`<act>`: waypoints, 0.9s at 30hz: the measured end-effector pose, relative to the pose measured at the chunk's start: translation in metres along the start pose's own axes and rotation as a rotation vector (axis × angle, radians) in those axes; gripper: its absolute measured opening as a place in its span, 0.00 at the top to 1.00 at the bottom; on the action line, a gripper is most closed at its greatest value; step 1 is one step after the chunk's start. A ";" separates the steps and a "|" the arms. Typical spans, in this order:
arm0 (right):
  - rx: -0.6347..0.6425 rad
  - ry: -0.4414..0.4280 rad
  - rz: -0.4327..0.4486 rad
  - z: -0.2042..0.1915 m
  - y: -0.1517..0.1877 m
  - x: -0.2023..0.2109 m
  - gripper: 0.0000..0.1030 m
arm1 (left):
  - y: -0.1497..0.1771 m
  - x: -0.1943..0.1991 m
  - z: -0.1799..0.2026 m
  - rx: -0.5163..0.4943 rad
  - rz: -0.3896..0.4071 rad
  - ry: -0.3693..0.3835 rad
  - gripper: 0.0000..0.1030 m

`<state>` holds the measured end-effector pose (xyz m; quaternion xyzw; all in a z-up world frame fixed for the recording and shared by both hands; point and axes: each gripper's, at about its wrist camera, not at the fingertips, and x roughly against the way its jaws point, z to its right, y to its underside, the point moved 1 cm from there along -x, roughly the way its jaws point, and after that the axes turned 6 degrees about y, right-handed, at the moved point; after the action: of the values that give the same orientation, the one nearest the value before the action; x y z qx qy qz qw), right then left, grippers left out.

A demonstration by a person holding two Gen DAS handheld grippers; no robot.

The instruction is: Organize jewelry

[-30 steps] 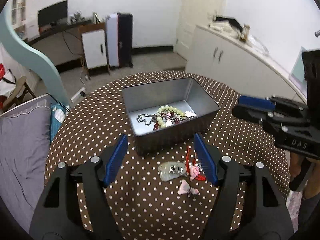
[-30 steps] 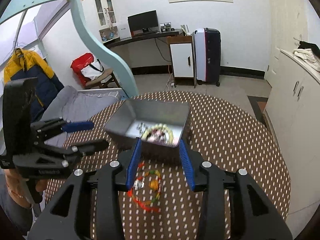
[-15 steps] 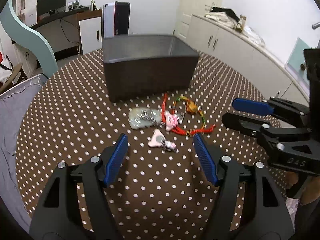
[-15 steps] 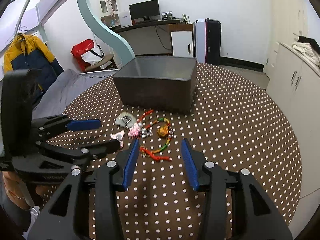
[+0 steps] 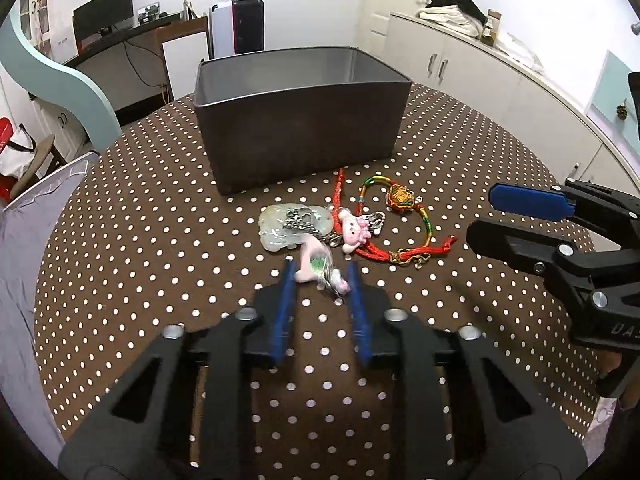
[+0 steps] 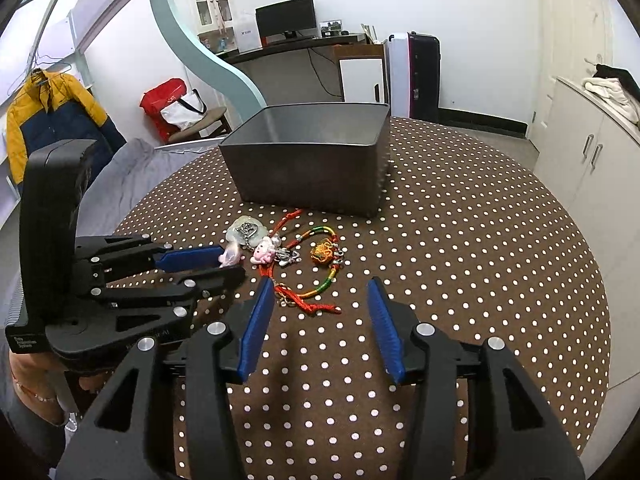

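A pick-up is in hand: the pink charm (image 5: 316,263), lying on the dotted table (image 5: 132,240) in front of the grey box (image 5: 304,136), is being closed on by the left tool (image 5: 320,270), its pads narrowing either side; contact cannot be told through the blur. Next, a firm pinch and a lift toward the box seem called for. The right tool (image 6: 320,292) is spread and opening, empty, over the red cord bracelet (image 6: 308,300).

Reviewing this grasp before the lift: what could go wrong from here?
1. The left tool is closing around the pink charm, whose metal chain lies across the jade pendant; lifting may drag both.
2. The grip looks near the fingertips, so the charm could slip.
3. The right tool is opening close by over the braided cord bracelet; the tools could collide.
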<state>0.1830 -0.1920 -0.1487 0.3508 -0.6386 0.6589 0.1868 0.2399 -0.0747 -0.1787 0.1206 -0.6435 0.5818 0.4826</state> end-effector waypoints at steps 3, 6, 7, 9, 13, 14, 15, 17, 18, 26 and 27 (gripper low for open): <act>0.015 0.000 0.000 -0.006 -0.002 -0.003 0.56 | 0.003 0.003 -0.006 0.024 0.008 0.028 0.83; 0.050 0.001 -0.005 -0.016 -0.004 -0.008 0.56 | 0.005 0.007 -0.012 0.039 0.019 0.043 0.84; 0.067 0.005 -0.007 -0.020 -0.005 -0.011 0.56 | 0.006 0.008 -0.014 0.042 0.022 0.042 0.84; 0.109 0.011 -0.013 -0.031 -0.007 -0.017 0.56 | 0.007 0.012 -0.016 0.044 0.030 0.048 0.84; 0.163 0.011 -0.027 -0.046 -0.013 -0.031 0.56 | 0.009 0.019 -0.024 0.055 0.045 0.048 0.84; 0.173 0.022 -0.031 -0.048 -0.015 -0.035 0.58 | 0.010 0.021 -0.026 0.060 0.050 0.048 0.84; 0.180 0.026 -0.035 -0.050 -0.015 -0.038 0.58 | 0.010 0.023 -0.028 0.063 0.053 0.049 0.84; 0.191 0.027 -0.048 -0.054 -0.017 -0.047 0.61 | 0.010 0.027 -0.031 0.069 0.061 0.049 0.84; 0.195 0.028 -0.054 -0.056 -0.017 -0.050 0.64 | 0.010 0.027 -0.032 0.069 0.062 0.049 0.84; 0.249 0.074 -0.077 -0.057 -0.020 -0.062 0.76 | 0.014 0.029 -0.034 0.069 0.065 0.066 0.84; 0.255 0.078 -0.075 -0.057 -0.019 -0.061 0.76 | 0.013 0.029 -0.034 0.069 0.065 0.069 0.84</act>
<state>0.2254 -0.1221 -0.1747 0.3695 -0.5284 0.7404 0.1901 0.2321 -0.0295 -0.1696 0.0959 -0.6098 0.6227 0.4808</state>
